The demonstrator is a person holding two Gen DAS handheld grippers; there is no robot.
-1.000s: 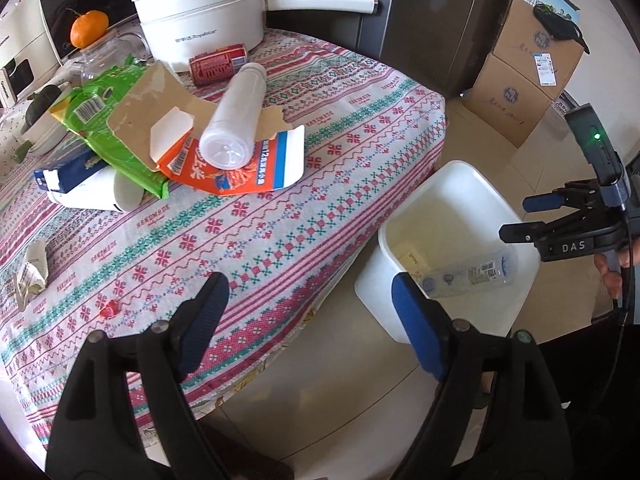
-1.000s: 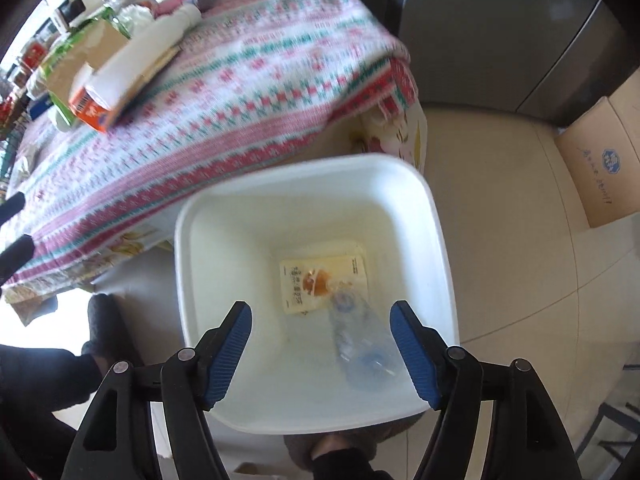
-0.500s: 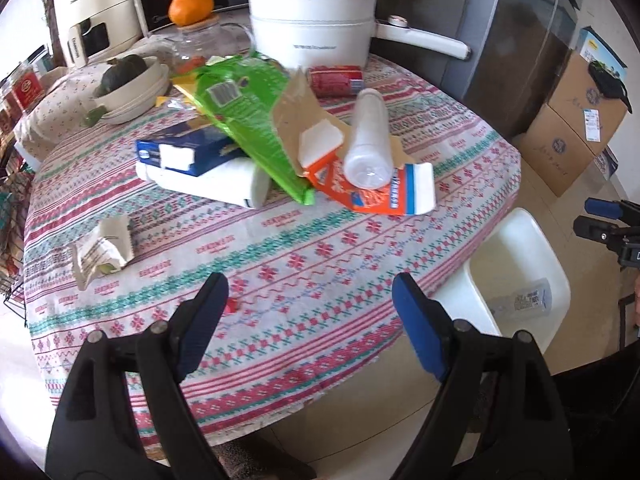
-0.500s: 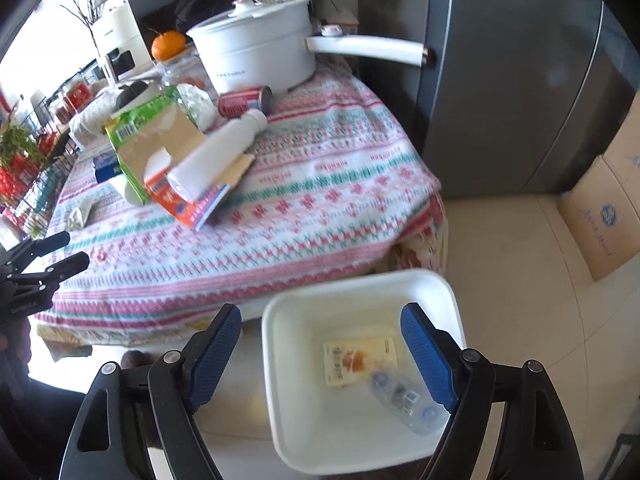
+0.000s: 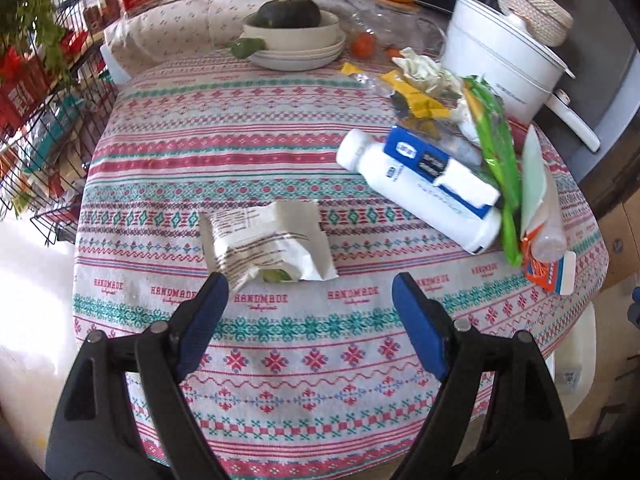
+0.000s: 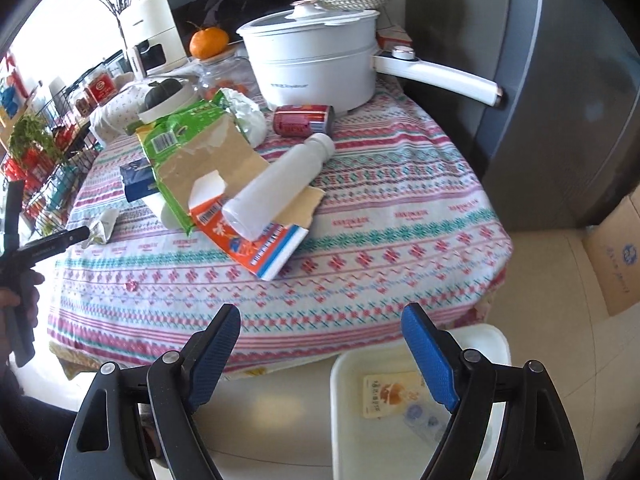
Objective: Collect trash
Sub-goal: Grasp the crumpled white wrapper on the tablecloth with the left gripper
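Two claws, both spread apart & empty. Left claw [image 5: 308, 300] is lined up on crumpled white wrapper [image 5: 268, 242] near counter's [image 5: 240, 136] front edge; looks like pick-up step. Next: lower, close on wrapper, carry to white bin [image 6: 352, 432] on floor under right claw [image 6: 320, 340].

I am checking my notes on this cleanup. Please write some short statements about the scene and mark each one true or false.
1. The left gripper has its jaws open, just short of the crumpled wrapper. True.
2. The right gripper is shut on the red can. False: its jaws are open and empty; the can lies on the table near the pot.
3. The bin on the floor holds a flat packet. True.
4. The orange lies in the bin. False: it sits behind the table.
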